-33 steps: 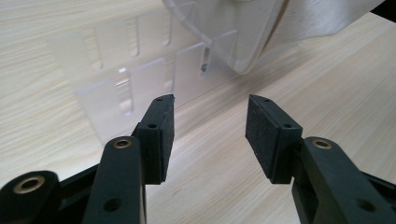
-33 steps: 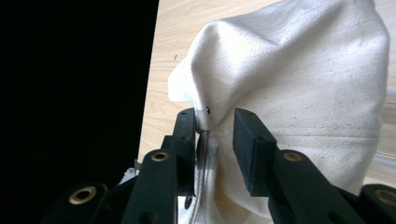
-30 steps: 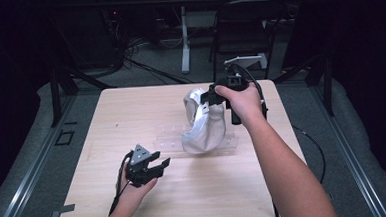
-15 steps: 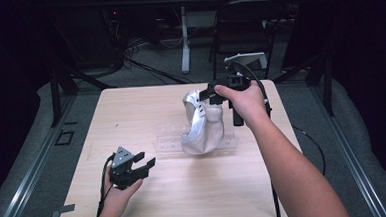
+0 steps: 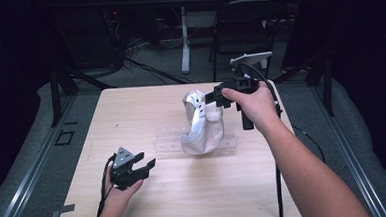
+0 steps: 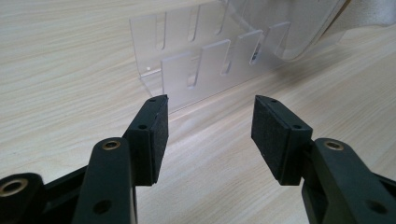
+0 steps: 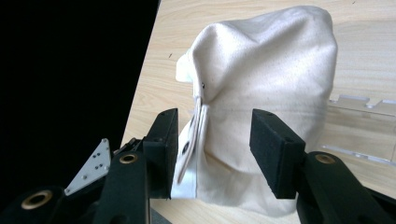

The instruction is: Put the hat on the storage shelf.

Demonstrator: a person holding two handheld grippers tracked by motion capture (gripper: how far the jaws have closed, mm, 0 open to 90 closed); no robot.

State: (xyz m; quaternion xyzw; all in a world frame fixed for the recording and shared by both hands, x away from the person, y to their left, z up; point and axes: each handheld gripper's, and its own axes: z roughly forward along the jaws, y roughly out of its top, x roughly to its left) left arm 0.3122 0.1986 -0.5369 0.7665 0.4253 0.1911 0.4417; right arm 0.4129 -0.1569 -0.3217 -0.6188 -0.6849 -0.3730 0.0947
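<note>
A white fabric cap (image 5: 202,123) hangs upright over a clear acrylic stand (image 5: 168,142) in the middle of the wooden table. My right gripper (image 5: 211,98) hovers at the cap's top right edge. Its jaws have just been opening. In the right gripper view the cap (image 7: 266,93) rises between the pads (image 7: 273,149), and the right-hand pad stands clear of the cloth; my right gripper (image 7: 212,135) is open. Near the table's front left, my left gripper (image 5: 146,160) is open with nothing in it; its jaws have just been opening. The left gripper (image 6: 210,121) faces the stand (image 6: 205,60).
The table (image 5: 131,106) ends in dark floor on every side. Behind its far edge stand a chair (image 5: 237,31), a white post (image 5: 184,44) and loose cables. Bare wood lies left of the stand and along the front edge.
My left hand has drawn back to the left, away from the stand. The right gripper's jaws have spread and lifted slightly off the cap, which stays on the stand.
</note>
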